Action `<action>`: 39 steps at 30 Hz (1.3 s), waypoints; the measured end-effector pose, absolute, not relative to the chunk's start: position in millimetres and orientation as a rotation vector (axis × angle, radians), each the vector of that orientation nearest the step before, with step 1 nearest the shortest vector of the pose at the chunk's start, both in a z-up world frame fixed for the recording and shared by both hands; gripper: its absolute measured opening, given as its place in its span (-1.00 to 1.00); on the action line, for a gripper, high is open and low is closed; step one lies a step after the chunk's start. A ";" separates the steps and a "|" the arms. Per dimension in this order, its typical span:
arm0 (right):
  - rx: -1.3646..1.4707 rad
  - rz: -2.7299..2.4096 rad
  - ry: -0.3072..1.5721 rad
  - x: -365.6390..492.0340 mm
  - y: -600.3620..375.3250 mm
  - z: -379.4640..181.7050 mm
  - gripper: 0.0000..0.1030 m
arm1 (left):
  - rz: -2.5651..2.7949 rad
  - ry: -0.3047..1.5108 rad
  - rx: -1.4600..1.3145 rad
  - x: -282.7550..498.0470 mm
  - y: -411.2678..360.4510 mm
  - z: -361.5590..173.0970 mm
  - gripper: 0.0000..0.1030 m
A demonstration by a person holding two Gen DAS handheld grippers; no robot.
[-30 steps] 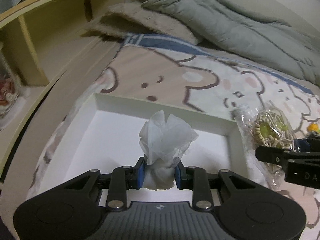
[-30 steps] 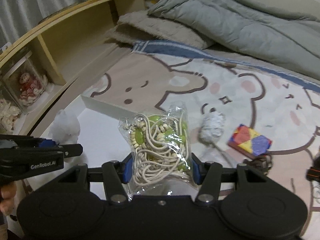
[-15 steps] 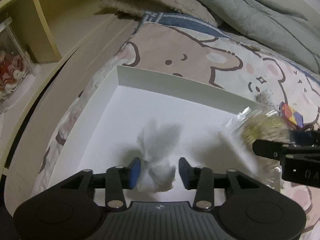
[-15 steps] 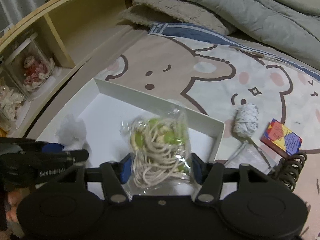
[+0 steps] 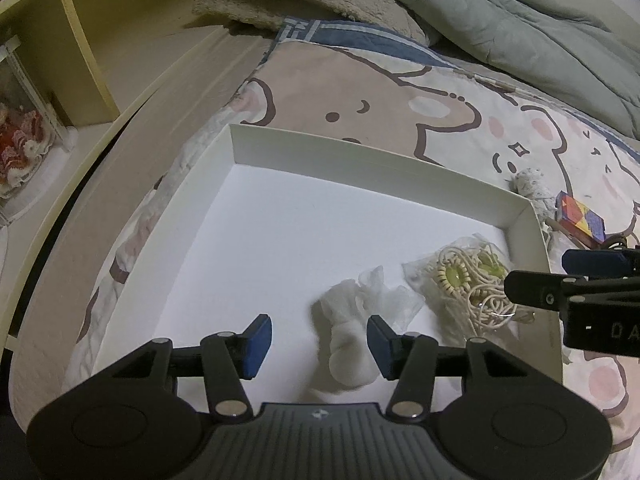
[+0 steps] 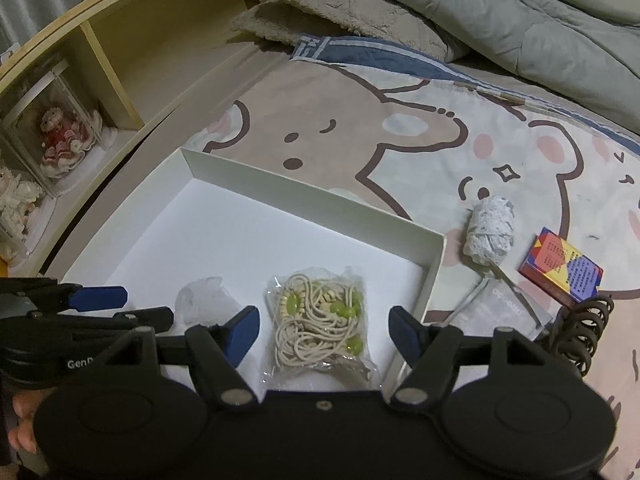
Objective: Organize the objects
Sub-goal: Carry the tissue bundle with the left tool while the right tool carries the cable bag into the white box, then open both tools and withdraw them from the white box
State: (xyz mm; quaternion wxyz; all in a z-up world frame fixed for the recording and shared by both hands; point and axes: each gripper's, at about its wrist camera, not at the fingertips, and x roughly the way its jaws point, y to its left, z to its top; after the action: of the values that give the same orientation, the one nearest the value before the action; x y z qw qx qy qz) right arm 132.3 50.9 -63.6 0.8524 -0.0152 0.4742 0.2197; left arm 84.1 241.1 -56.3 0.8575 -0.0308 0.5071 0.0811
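Note:
A white shallow box (image 5: 352, 160) (image 6: 304, 196) lies on the bear-print bedsheet. A crumpled white tissue bundle (image 5: 356, 324) (image 6: 200, 304) lies inside it, between my left gripper's (image 5: 319, 340) open blue pads, nearer the right one. A clear bag of cream cord with green beads (image 5: 468, 280) (image 6: 320, 320) lies in the box's right corner, between my right gripper's (image 6: 324, 328) open fingers, free of them. The left gripper's fingers (image 6: 96, 298) show at the left of the right wrist view.
To the right of the box lie a white-grey cloth roll (image 6: 490, 232), a colourful small box (image 6: 560, 270), a grey packet (image 6: 500, 312) and a dark coiled cord (image 6: 580, 332). A wooden shelf with a doll case (image 6: 60, 132) runs along the left. A grey duvet (image 6: 500, 4) lies behind.
Both grippers moved over the box and opened. The tissue bundle and the bead bag were let go and now lie on the box floor.

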 end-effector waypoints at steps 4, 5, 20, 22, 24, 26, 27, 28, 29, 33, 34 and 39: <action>-0.032 0.467 1.002 131.8 51.2 -62.8 0.40 | 0.173 1.065 -0.076 81.0 241.2 -54.9 0.06; -0.033 0.469 1.003 131.4 51.2 -62.6 0.40 | 0.171 1.066 -0.081 79.8 241.5 -54.3 0.06; -0.058 0.492 0.989 118.4 39.7 -58.4 0.67 | 0.169 1.034 -0.099 59.9 235.7 -41.7 0.77; -0.052 0.485 0.976 116.3 36.0 -54.8 0.86 | 0.176 1.026 -0.097 57.5 232.2 -40.3 0.95; -0.042 0.482 0.964 114.4 31.5 -51.8 0.96 | 0.186 1.018 -0.089 55.3 228.0 -38.8 0.99; -0.039 0.482 0.960 112.6 27.2 -49.3 1.00 | 0.186 1.019 -0.088 53.7 225.1 -38.1 1.00; -0.037 0.480 0.957 111.6 24.8 -48.2 1.00 | 0.185 1.022 -0.092 53.0 224.0 -37.5 1.00; -0.038 0.479 0.954 110.7 22.9 -47.2 1.00 | 0.184 1.022 -0.094 52.4 223.4 -36.9 1.00; -0.042 0.478 0.949 109.5 20.7 -46.0 1.00 | 0.185 1.021 -0.094 51.6 222.7 -36.2 1.00; -0.050 0.467 0.935 105.9 11.2 -40.2 1.00 | 0.186 1.007 -0.085 49.2 216.9 -30.7 1.00; -0.052 0.465 0.932 105.1 7.8 -38.2 1.00 | 0.186 1.002 -0.085 48.9 214.7 -28.5 1.00; -0.058 0.444 0.911 101.6 -13.0 -27.2 1.00 | 0.166 0.973 -0.074 50.3 197.4 -17.6 1.00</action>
State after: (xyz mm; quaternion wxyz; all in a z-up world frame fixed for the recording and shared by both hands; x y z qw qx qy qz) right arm 101.5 -13.0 -27.2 0.8738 -0.0280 0.4363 0.2128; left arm 50.3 197.4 -17.6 0.8801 -0.0354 0.4667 0.0798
